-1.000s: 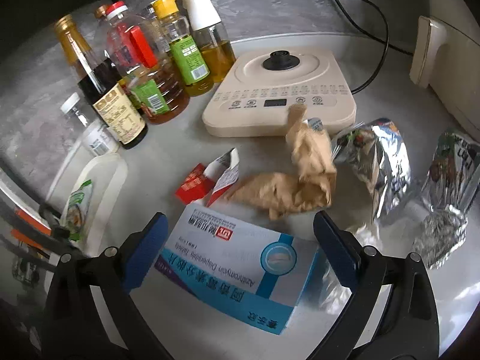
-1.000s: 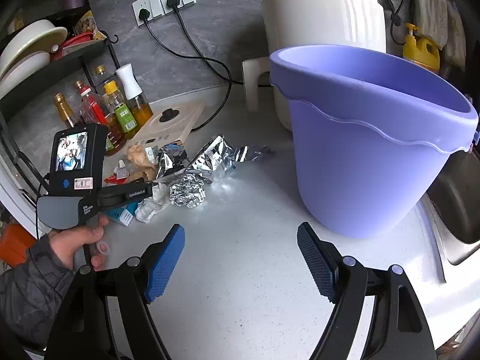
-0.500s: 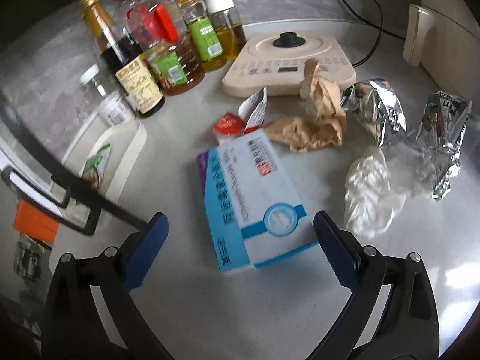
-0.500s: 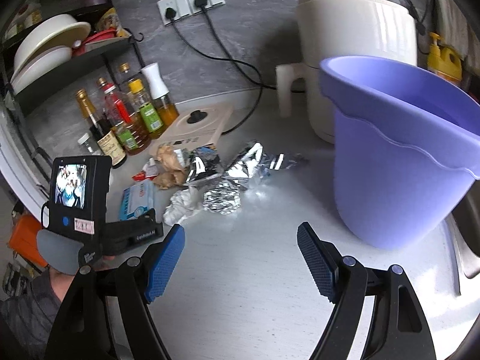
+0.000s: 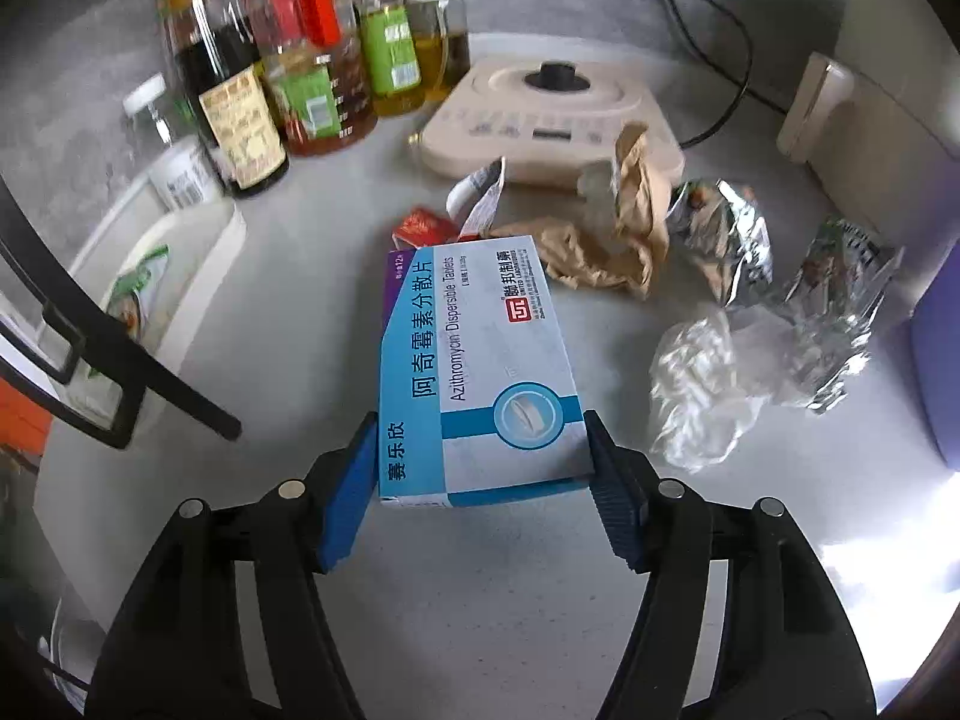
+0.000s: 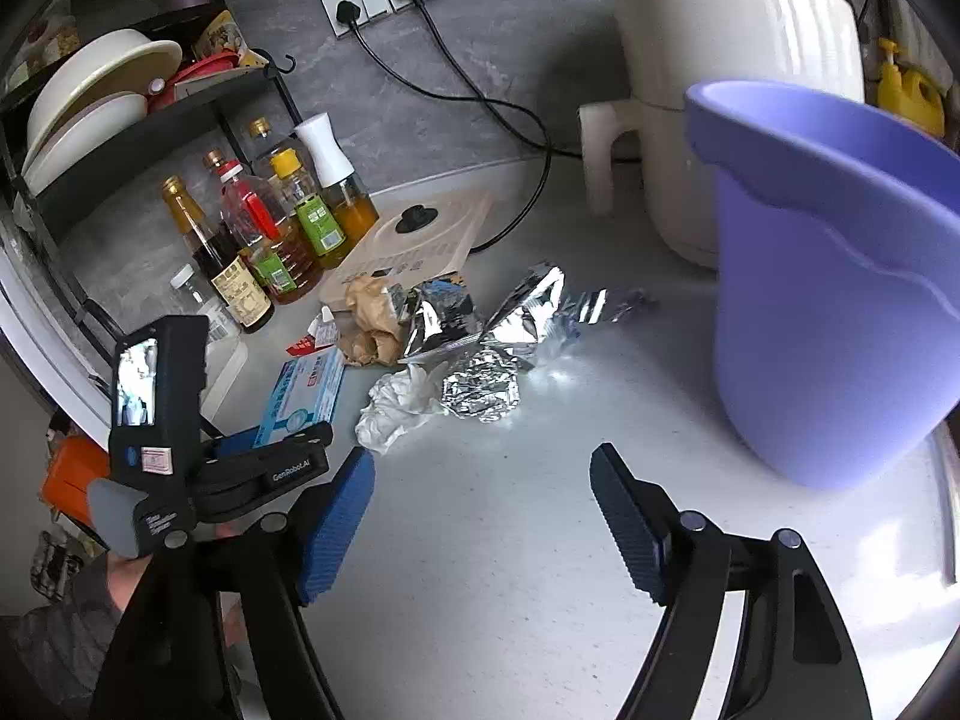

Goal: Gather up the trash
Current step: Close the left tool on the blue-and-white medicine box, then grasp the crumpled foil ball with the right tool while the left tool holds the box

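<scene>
Grey counter (image 5: 312, 252): left tool (image 5: 480, 468) closing on medicine box (image 5: 474, 360), contact unclear; right tool (image 6: 480, 510) wide, narrowing, empty.

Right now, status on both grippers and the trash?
Left gripper closing, fingers at the sides of the medicine box. Right gripper closing, nothing between its fingers. Foil wrappers and crumpled paper on counter; purple bin unobstructed.
</scene>
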A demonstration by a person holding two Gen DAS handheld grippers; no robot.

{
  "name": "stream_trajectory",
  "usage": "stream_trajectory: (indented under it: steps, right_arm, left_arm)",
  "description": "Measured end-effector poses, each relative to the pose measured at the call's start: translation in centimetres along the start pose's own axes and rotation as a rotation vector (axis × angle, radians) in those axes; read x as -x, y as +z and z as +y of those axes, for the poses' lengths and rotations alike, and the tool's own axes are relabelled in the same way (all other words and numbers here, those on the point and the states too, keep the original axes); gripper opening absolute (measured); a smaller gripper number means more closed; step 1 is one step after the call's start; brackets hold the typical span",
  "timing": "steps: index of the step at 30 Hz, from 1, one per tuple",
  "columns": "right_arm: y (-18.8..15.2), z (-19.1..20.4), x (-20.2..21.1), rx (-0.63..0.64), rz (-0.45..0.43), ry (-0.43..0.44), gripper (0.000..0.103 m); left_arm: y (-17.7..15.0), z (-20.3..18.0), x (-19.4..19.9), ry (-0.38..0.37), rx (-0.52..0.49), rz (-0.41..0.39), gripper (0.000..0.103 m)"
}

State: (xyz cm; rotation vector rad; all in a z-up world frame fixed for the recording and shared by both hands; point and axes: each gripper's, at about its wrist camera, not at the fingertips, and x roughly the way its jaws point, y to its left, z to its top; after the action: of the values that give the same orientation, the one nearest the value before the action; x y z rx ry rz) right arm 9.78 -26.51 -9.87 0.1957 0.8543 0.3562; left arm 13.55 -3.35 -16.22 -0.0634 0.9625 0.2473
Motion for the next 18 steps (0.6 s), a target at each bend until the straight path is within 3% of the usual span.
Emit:
stream_trajectory:
  steps: [7,14,18]
  right_arm:
    - [0.5,0.6,-2.2,-0.004,0.020,0.003,0.062]
    - [2.0,0.7,-4.1,-0.011,0.017,-0.002,0.060]
    - [2.8,0.9,-5.7,-0.014,0.020,0.011,0.060]
  left_arm:
    - [1.3,1.1,2.0,-0.032,0.041,-0.055,0.065]
    - [3.2,1.7,3.5,-0.054,0.067,-0.126,0.065]
    - [3.9,2.0,2.7,-0.051,0.075,-0.128,0.065]
